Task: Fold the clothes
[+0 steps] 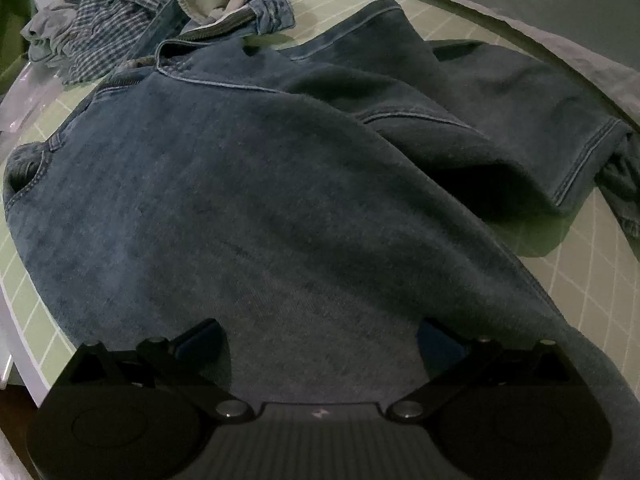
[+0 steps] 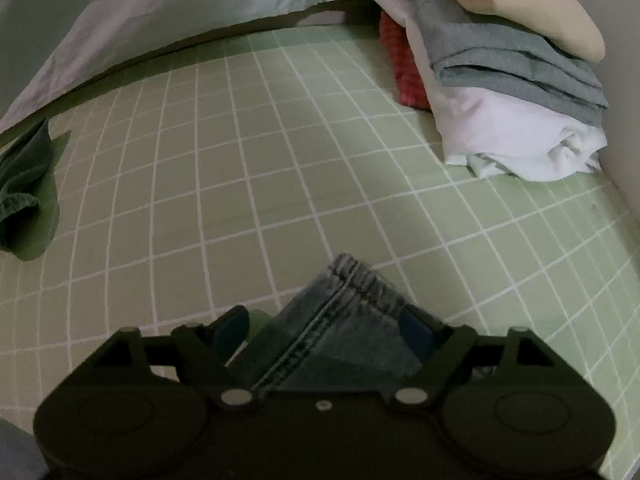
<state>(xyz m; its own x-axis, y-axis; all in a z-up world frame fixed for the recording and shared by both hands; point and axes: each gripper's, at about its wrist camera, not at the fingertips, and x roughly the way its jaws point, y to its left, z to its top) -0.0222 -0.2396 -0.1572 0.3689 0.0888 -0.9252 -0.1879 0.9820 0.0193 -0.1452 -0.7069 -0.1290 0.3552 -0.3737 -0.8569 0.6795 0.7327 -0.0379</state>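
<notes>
Left gripper (image 1: 322,340) hovers with its jaws spread wide over the jeans (image 1: 248,208), which lie across the green gridded worktop (image 1: 600,280). Beyond the jeans sits a striped garment (image 1: 108,28). Right gripper (image 2: 332,328) stands apart too (a denim hem (image 2: 352,304) lies loosely between its jaws).
</notes>
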